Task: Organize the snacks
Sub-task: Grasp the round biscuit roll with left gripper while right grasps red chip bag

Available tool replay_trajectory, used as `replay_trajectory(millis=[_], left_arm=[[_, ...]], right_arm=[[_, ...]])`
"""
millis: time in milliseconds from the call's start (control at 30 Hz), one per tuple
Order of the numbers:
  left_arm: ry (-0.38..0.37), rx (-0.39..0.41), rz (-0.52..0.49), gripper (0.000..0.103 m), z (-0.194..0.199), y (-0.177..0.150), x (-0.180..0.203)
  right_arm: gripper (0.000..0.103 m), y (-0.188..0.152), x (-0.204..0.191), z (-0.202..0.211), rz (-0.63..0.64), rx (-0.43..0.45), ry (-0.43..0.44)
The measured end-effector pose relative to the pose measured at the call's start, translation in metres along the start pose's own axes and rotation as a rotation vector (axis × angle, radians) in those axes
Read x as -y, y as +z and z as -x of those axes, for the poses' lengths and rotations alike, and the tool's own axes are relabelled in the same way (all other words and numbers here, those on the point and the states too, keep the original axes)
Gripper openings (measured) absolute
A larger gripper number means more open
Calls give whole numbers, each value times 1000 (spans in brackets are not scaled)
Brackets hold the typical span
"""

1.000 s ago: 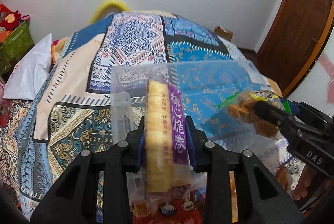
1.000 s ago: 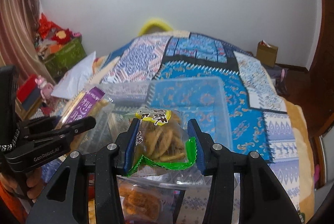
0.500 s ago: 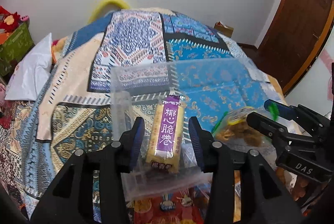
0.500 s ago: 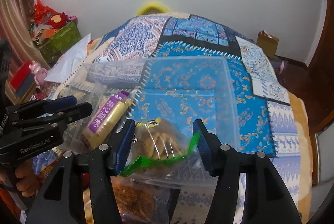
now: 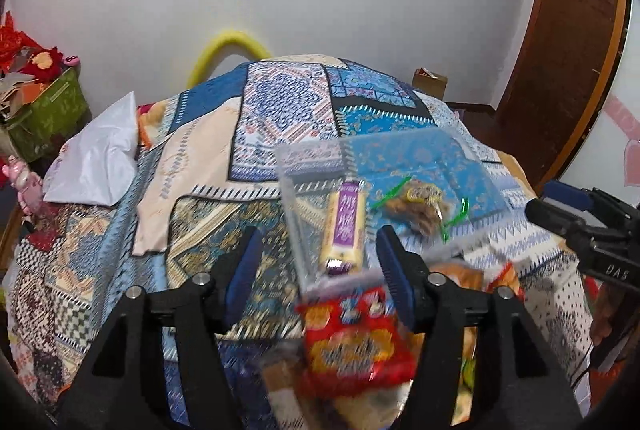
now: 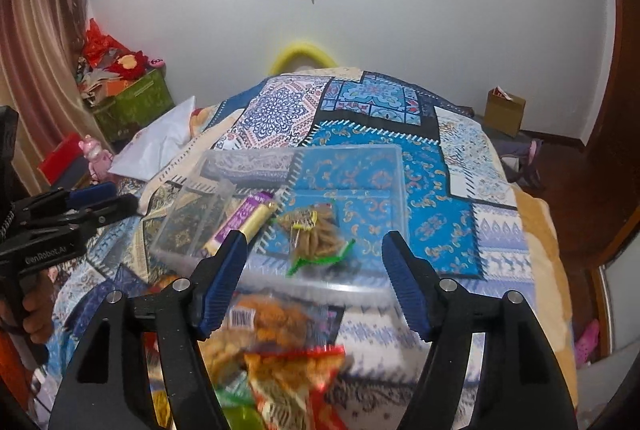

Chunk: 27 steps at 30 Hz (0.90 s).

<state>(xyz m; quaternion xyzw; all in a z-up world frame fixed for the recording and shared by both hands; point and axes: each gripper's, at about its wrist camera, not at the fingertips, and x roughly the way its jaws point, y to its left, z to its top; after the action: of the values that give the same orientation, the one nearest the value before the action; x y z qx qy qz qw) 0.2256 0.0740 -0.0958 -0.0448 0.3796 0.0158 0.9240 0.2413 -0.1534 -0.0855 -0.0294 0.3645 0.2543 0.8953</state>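
just under the left gripper (image 5: 318,262), whose jaws stand wide apart with nothing between them, lies a red snack bag (image 5: 354,340), glossy and crinkled, blurred in this view. the right gripper (image 6: 314,270) is also spread wide and carries nothing; below it is a loose pile of packets (image 6: 276,346), orange and red, thin film with soft contents. a risk i see: these bags overlap each other, so a closing jaw may catch two at once, or pinch only a corner of slippery film and let it slide out. brittle pieces inside could also break under a hard squeeze.

a little ahead of both tools stands the clear plastic bin (image 6: 394,185), rigid, thin walls, almost invisible against the patterned bedspread (image 6: 452,213). its near rim is hard to see, so a finger may knock it and push the light bin over the soft cover. inside it lie the purple wafer roll (image 5: 345,228), a long stiff stick, and the cookie packet (image 6: 318,234), lumpy, with green edges.
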Motion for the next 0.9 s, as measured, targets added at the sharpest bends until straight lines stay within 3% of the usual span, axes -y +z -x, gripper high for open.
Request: replay_trajectory(millis=[300,600,767,900], left_arm=[[21,-73,40,61,12,-48,-21],[21,-180,77,61,1,-103,-34],[-6,-218,86,61,-7,-119,-32],[-17,-248,92,61,-20,-129,-28]], right_arm=[[68,-40,-4,4,1,-69,3],[68,-82,-2,-22,-5,-193,-5],[68,-94,4,-41,-59,-259,32],[68,-94,5,-43,-72,-263,57]])
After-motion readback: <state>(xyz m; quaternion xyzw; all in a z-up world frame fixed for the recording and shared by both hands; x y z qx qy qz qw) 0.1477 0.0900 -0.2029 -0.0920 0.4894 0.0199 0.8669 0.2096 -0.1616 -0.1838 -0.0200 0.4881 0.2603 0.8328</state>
